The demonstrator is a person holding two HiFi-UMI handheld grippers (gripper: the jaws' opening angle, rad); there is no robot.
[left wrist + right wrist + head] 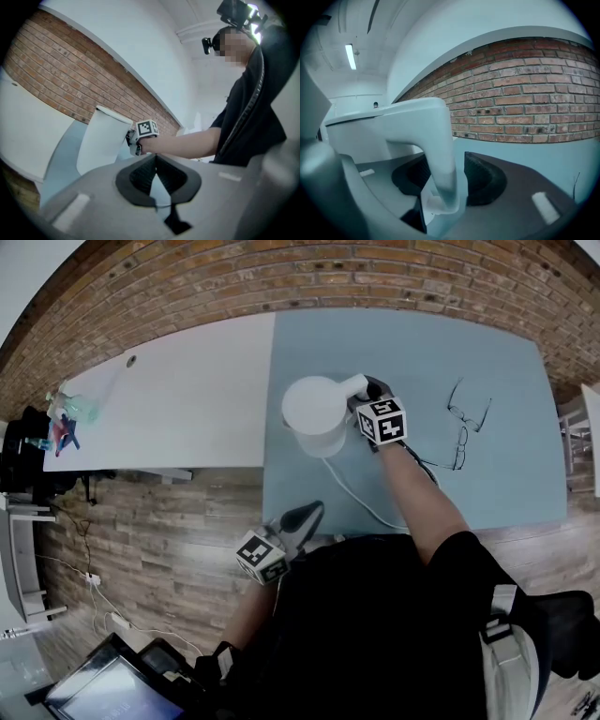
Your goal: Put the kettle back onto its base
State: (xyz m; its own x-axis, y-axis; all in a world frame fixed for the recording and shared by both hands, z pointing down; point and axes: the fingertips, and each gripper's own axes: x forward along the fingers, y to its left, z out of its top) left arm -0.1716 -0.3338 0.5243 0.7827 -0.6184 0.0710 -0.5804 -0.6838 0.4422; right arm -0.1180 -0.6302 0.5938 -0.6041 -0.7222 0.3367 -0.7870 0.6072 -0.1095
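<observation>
A white kettle (314, 413) stands upright on the blue table (487, 484); whatever is under it is hidden, and a white cord (361, 502) runs out from beneath it toward the table's near edge. My right gripper (368, 396) is at the kettle's handle (440, 154), which stands between its jaws. The right pad (483, 180) shows a gap to the handle, so the gripper is open. My left gripper (305, 517) hangs off the table's near edge, its tips (155, 157) together with nothing between them. In the left gripper view the kettle (101, 140) sits ahead on the left.
A pair of glasses (469, 413) lies on the blue table to the kettle's right. A white table (169, 399) adjoins on the left, with colourful items (66, 418) at its far end. A brick wall (525, 103) runs behind both tables.
</observation>
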